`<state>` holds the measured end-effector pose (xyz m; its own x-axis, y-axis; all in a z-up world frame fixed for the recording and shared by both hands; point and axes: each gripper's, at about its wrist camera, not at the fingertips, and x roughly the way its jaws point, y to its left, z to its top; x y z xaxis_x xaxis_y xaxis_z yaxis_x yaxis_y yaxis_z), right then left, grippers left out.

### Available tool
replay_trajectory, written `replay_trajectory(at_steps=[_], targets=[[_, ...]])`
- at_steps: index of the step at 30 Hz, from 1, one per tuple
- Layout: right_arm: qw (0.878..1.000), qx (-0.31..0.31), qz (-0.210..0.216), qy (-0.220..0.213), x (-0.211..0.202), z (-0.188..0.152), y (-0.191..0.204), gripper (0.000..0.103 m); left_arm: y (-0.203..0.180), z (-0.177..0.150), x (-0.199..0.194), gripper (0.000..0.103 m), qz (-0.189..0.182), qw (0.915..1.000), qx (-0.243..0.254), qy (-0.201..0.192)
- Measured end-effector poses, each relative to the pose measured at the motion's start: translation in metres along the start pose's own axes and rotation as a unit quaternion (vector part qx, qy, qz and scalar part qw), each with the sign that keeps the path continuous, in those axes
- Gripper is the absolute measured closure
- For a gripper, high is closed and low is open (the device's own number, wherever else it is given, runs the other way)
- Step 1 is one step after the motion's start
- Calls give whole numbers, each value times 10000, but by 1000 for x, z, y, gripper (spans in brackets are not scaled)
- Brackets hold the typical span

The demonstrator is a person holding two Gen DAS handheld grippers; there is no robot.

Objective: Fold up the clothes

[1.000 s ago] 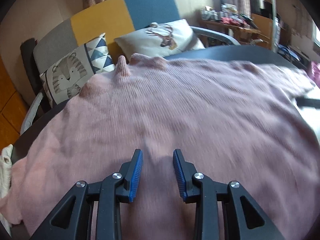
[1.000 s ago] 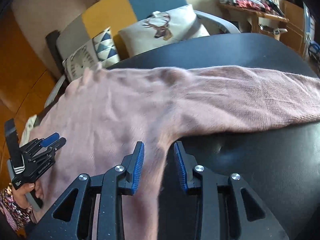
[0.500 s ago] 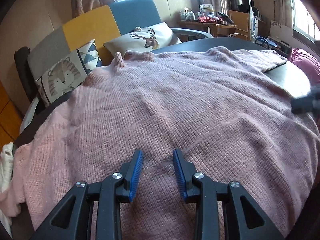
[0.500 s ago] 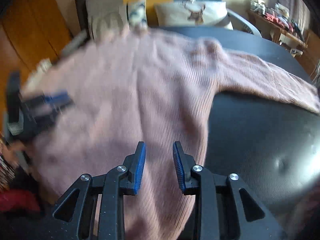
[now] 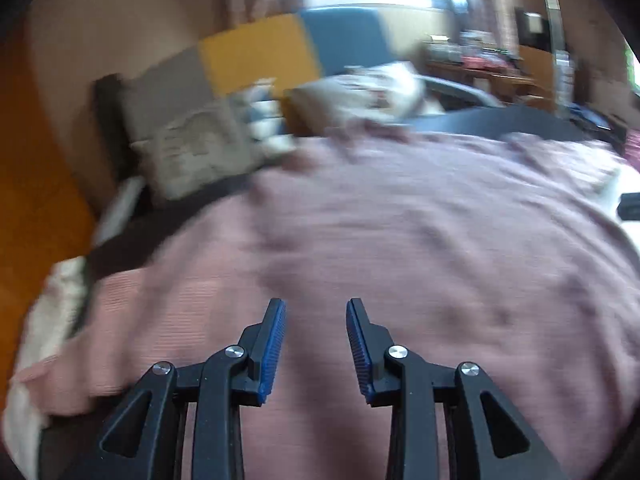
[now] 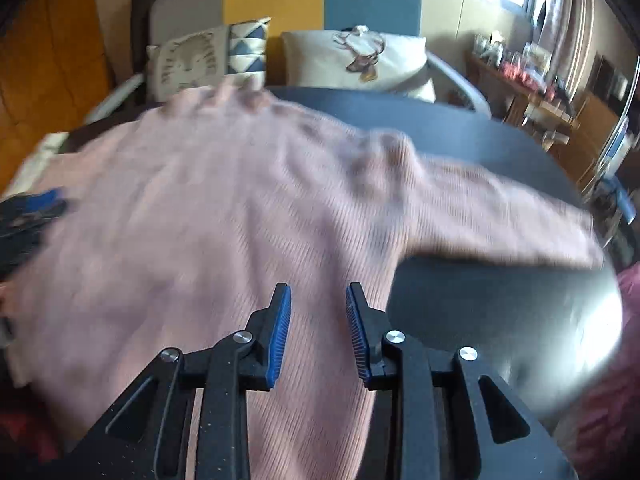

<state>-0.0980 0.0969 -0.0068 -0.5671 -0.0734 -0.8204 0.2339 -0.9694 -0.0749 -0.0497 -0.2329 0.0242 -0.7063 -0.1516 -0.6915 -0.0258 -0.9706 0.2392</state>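
The left gripper is held with its jaws parted and nothing between them, above the pink knit sweater. The right gripper is likewise unclenched and empty. The sweater is spread flat across the dark round table, one sleeve stretched out sideways. No containers are seen.

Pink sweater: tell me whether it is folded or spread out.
Spread out. The pink sweater lies flat across the dark table, one sleeve stretched sideways, with no fold visible.
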Motion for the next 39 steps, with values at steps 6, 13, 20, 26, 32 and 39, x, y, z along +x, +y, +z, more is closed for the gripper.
replay_trajectory(at_steps=[6, 13, 20, 26, 32, 39], targets=[[9976, 239, -541, 350, 86, 42, -18, 66, 46, -31, 31, 71, 218, 9974, -587, 358], [9966, 523, -632, 114, 120, 76, -45, 51, 18, -13, 59, 71, 785, 9961, 14, 414], [9941, 770, -726, 232, 124, 106, -54, 51, 24, 8, 79, 71, 428, 9973, -84, 595], [9944, 609, 826, -245, 22, 90, 35, 51, 82, -22, 33, 71, -519, 9902, -1282, 197], [9783, -475, 2016, 21, 5, 73, 186, 51, 89, -57, 23, 71, -539, 9911, -1142, 426], [9754, -1402, 1651, 415, 22, 28, 284, 52, 95, -89, 16, 71, -343, 9939, -982, 358]])
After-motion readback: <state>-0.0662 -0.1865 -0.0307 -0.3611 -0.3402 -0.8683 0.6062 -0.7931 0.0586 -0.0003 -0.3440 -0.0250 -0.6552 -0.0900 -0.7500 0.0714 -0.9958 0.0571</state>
